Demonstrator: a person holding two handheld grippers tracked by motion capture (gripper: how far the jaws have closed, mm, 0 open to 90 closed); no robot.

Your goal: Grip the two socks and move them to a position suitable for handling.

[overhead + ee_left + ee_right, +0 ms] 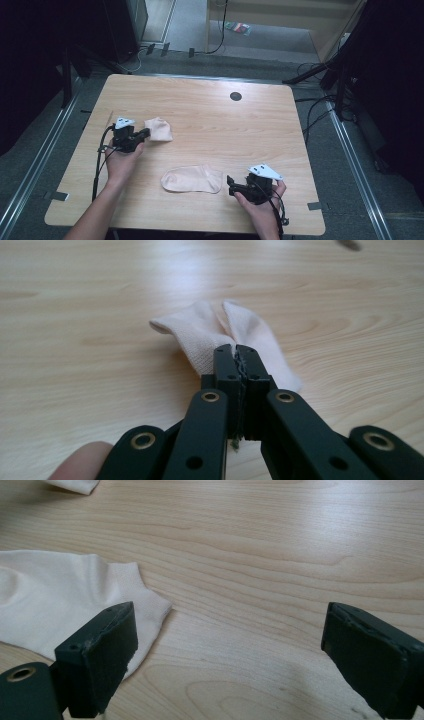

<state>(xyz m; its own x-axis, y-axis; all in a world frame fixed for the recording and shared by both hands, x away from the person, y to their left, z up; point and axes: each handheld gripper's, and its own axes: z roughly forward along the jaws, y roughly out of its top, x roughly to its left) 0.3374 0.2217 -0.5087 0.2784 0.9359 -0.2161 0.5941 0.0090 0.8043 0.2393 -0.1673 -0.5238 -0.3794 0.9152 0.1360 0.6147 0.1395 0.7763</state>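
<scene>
Now | L gripper (145, 133) clamped on folded sock (159, 129), desk (210, 115) left-centre | R gripper (230, 183) jaws wide apart, just beside flat sock (192, 179) near front edge

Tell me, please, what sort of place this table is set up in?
Probably a lab or studio rigged for recording, not a home. The wooden table stands on grey carpet between floor rails, with dark curtains at the sides and loose cables on the floor. Two socks lie on it.
</scene>
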